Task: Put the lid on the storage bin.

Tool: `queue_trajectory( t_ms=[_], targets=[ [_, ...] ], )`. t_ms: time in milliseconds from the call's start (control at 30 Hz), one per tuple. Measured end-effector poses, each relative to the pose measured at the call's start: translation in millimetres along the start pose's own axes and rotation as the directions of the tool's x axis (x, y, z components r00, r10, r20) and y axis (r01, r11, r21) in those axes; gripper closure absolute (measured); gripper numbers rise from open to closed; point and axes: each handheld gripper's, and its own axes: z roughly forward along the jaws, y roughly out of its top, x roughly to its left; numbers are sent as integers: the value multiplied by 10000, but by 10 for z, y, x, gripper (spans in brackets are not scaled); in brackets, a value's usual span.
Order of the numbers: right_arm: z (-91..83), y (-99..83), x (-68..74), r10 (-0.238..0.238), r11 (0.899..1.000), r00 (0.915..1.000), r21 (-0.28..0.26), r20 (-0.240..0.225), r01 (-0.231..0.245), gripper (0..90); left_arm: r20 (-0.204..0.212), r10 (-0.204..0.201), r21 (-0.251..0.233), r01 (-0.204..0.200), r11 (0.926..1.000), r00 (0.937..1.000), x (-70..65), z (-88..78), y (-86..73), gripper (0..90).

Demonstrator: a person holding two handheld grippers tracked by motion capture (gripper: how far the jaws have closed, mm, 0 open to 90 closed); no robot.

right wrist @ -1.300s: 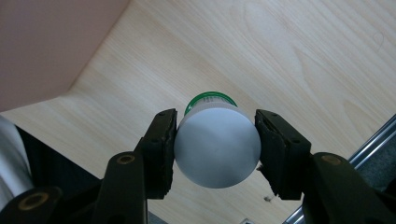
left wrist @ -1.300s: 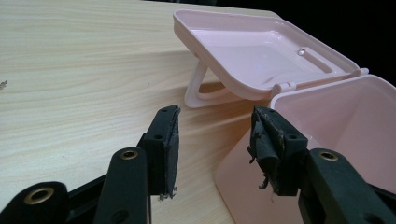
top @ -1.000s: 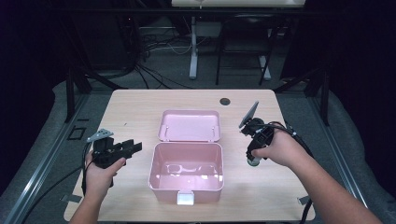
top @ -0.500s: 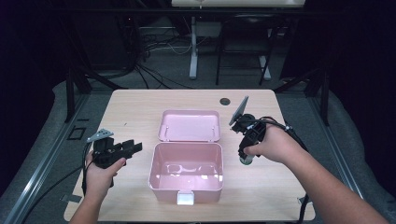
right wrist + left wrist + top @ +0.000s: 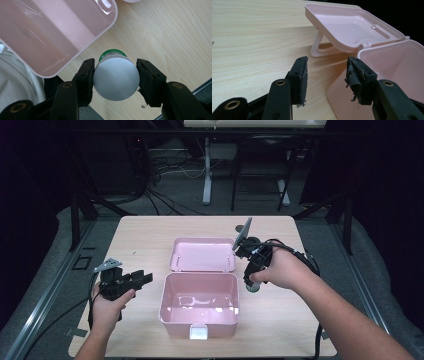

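Just off the right rim of the pink box (image 5: pixel 199 304), my right gripper (image 5: pixel 115 75) is clamped on a small bottle (image 5: pixel 115 79), one pad against each side of its grey cap, a green band showing below the cap. From above, the bottle (image 5: pixel 253 287) hangs over bare table (image 5: pixel 280 315) beside the box's right wall, near it but apart; I cannot tell whether its base touches the wood. The box stands open, its lid (image 5: pixel 202 254) laid back toward the far side on its hinges. Right of the bottle the tabletop runs free to its edge. My left gripper (image 5: pixel 141 279) sits near the box's left wall, its pads spread with nothing between them. In the left gripper view the box's near corner (image 5: pixel 352 82) shows between those pads, untouched.
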Motion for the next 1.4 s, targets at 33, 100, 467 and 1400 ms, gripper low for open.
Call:
queue_trajectory(
  t_ms=[33,100,467,1400],
  targets=[
    [-8,16,12,-64,10000,10000,53,-11,64,500,0,-2,-6,2,10000,10000,-1,-1,0,521],
    [-8,50,51,-174,9998,9998,49,-38,174,500,-1,11,-10,-11,10000,10000,2,-3,1,521],
    [16,191,246,-736,9972,9970,146,-221,739,500,-5,-24,-7,24,10000,10000,11,3,-5,520],
    [280,346,592,-2975,9544,9542,168,-323,2981,501,61,-110,26,110,9999,9999,20,15,-14,515]
  ],
)
